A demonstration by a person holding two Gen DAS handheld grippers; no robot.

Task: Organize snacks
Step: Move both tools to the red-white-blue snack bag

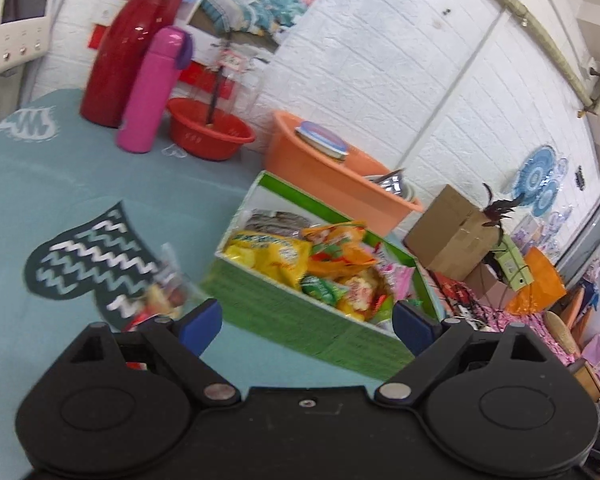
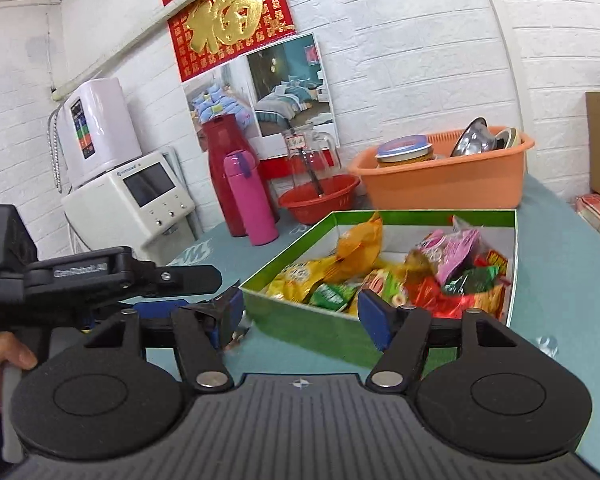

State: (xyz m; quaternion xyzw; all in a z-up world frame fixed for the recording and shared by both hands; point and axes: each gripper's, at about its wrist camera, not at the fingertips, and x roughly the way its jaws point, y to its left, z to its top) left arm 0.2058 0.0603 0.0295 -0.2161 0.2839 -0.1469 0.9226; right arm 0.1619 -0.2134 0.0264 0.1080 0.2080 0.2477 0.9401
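Left gripper (image 1: 306, 322) and right gripper (image 2: 300, 314): jaws wide apart, nothing between. Just beyond, green cardboard box (image 2: 300, 322) on teal tablecloth (image 1: 60, 200), full of bright snack packets (image 2: 380, 276). Far: orange plastic basin (image 2: 444, 188), pink flask (image 2: 250, 198).

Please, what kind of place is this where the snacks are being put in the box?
Probably a lived-in home room, a kitchen or dining corner. A table bears a red thermos, an orange basin of dishes and a water appliance; a red wall calendar hangs above.

blurred packet (image 1: 166, 288), perhaps a snack, beside box (image 1: 284, 304).
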